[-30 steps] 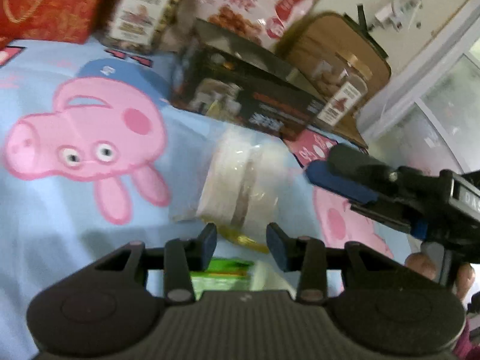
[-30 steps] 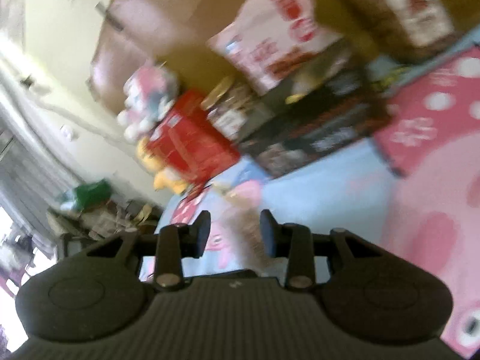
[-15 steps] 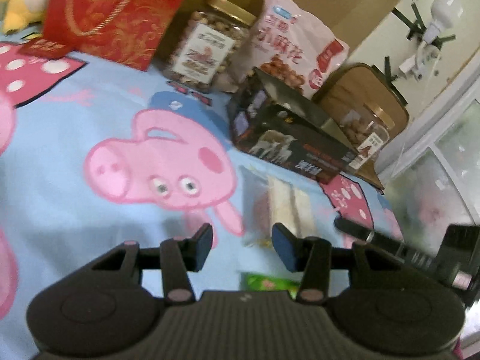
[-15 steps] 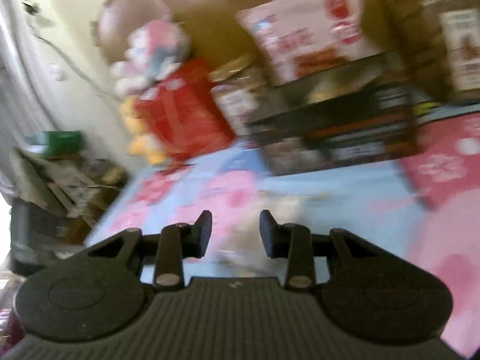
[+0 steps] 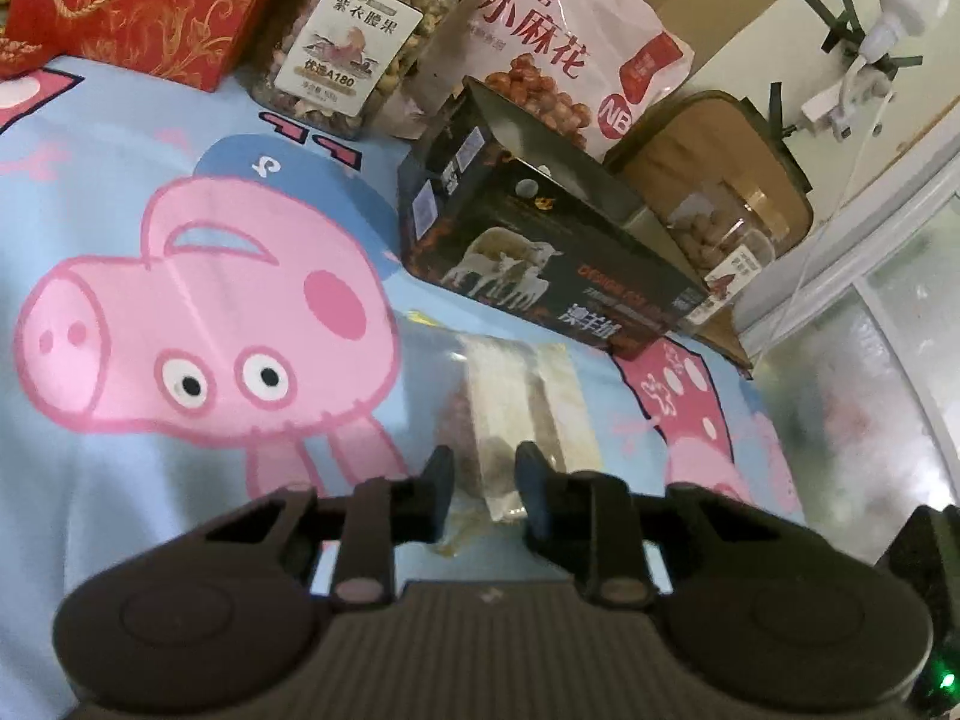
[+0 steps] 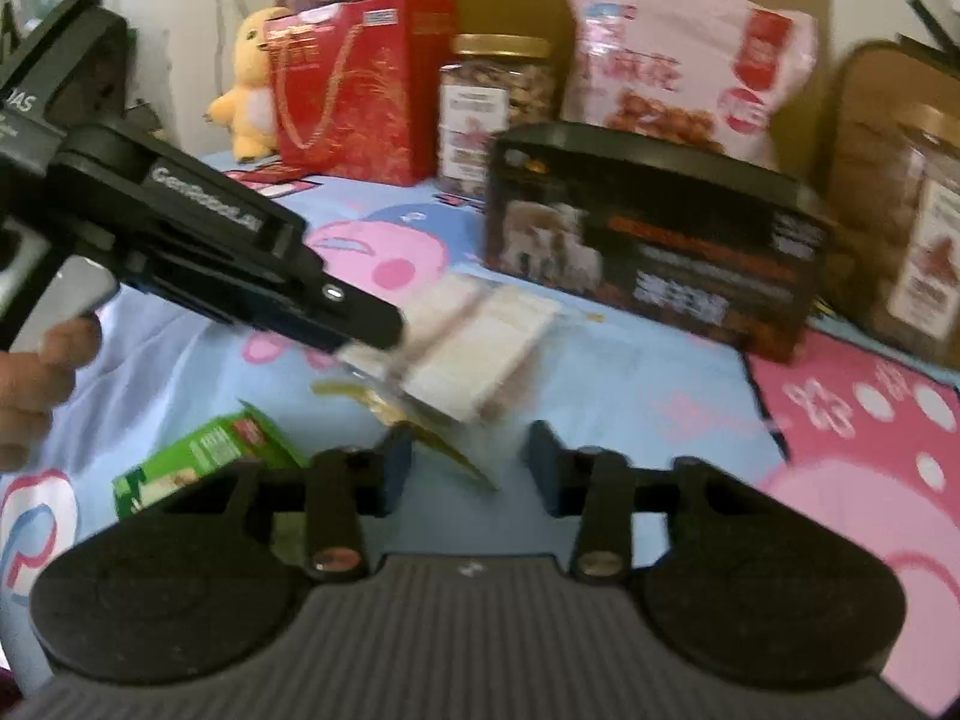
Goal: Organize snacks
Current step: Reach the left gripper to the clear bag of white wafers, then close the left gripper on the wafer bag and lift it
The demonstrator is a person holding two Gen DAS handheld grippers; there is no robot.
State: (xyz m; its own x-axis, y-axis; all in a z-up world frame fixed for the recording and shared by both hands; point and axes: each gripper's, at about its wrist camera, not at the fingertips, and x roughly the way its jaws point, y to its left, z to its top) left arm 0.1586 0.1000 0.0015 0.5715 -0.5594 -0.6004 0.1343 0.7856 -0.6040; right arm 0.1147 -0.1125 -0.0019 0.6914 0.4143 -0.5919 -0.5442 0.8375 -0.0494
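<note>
The left gripper is closing on the near end of the clear-wrapped sandwich pack lying on the cartoon sheet before the dark box, the right gripper half-open and empty, so a thin pinch on slick film could slip.
</note>
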